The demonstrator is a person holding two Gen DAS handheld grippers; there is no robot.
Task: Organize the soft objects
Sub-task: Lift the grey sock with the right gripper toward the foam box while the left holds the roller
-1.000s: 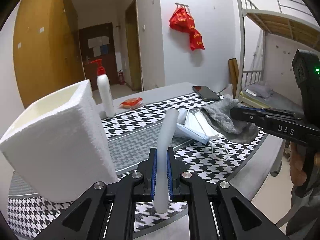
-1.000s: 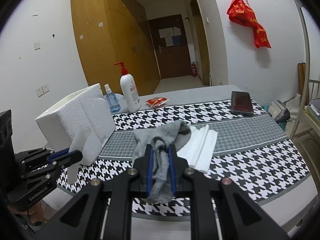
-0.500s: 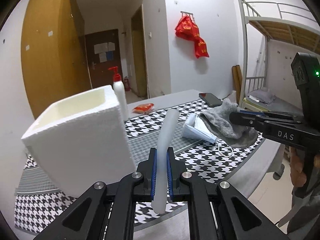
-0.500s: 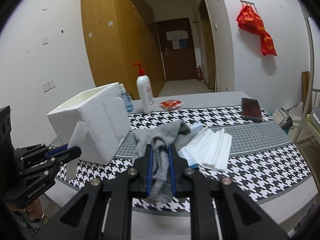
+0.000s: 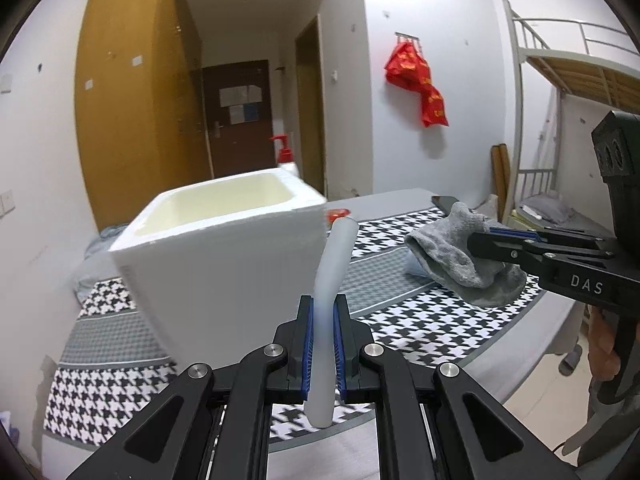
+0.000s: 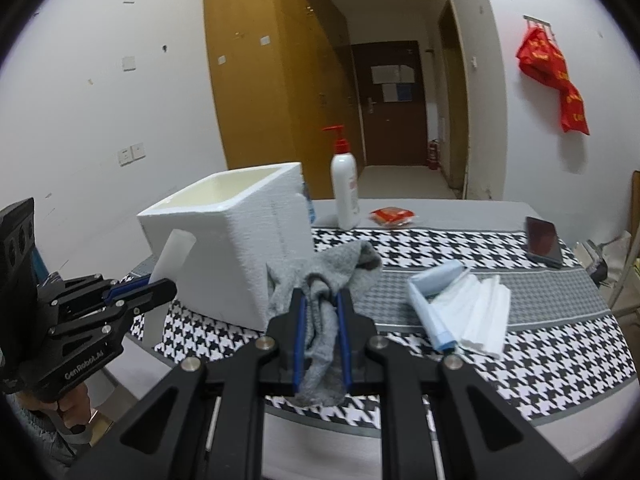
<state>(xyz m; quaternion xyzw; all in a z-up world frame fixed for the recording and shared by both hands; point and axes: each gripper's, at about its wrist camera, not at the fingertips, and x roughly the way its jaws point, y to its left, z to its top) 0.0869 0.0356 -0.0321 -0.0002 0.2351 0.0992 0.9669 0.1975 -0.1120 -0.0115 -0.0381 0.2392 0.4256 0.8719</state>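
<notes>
grey fuzzy sock sits pinched in our right gripper; our left gripper squeezes a white foam strip, nearer the white foam box.

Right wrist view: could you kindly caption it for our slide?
Right tongs grip a grey sock beside the white foam box.

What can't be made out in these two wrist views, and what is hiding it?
- White foam box floor: hidden by its own walls in both views.
- Small blue bottle: right view shows a sliver behind the box.
- White pump bottle: left view shows only its red pump above the box.
- Notices on the brown door: too small to read.
- Pale foam strip lower end: blurred, left view.
</notes>
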